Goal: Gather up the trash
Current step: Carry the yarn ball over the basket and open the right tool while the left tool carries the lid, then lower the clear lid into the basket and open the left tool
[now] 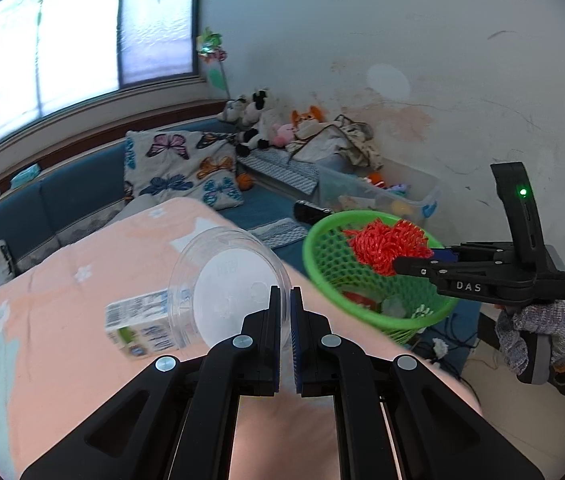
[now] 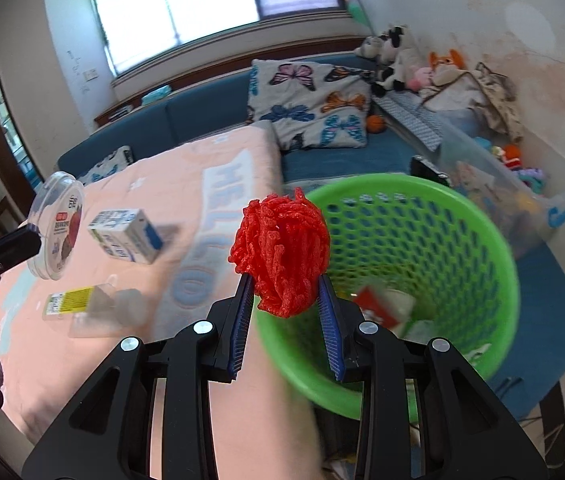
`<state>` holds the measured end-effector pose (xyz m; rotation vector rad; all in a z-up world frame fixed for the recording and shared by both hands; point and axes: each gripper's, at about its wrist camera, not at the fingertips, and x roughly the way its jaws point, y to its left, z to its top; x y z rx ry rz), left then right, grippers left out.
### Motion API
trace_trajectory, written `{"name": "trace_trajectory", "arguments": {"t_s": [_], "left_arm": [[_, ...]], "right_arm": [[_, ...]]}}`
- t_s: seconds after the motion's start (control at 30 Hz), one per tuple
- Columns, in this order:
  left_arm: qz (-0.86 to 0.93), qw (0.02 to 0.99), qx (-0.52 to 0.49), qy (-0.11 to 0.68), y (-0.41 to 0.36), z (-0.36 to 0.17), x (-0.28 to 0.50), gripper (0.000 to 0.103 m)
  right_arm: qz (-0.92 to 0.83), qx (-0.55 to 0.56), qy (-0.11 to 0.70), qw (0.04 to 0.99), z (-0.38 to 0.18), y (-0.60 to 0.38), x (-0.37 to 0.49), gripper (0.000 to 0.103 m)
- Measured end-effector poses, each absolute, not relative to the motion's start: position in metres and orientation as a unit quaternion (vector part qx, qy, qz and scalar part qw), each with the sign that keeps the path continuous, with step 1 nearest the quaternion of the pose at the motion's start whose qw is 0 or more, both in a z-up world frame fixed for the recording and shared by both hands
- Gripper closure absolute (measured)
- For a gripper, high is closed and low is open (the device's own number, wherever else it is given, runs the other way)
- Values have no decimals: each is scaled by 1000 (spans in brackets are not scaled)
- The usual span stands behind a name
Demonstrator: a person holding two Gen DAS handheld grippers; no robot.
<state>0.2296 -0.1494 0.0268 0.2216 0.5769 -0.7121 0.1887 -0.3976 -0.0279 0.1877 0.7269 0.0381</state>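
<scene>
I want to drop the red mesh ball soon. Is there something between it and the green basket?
Nothing visible stands in the way. The right gripper holds the red mesh ball at the open mouth of the green basket, whose top is uncovered, with some trash already inside.

Green basket's point(image 2: 462, 240) contents blurred; clear packet point(image 2: 90, 308) on the pink blanket point(image 2: 154, 184) smeared, label unreadable.

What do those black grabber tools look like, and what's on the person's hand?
Both the left gripper and right gripper are matte black linkages with silver pivot bolts and ribbed blue pads. The right one carries white "DAS" lettering and a green light. The hand wears a speckled knit glove.
</scene>
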Motion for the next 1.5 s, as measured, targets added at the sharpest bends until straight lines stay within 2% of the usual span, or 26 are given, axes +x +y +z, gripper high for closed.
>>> {"name": "trace_trajectory", "arguments": {"t_s": [0.6, 0.77, 1.07, 1.5], "left_arm": [[-390, 868, 114, 285, -242, 27, 228, 98], [-397, 862, 118, 291, -261, 23, 232, 98], [-406, 854, 118, 305, -288, 15, 242, 98], [-417, 836, 128, 332, -329, -7, 253, 98]], "right_arm": [[-34, 114, 372, 920, -49, -464, 173, 65], [-43, 122, 371, 920, -50, -475, 171, 54], [-52, 130, 365, 921, -49, -486, 165, 42], [-63, 130, 360, 922, -56, -490, 142, 36]]}}
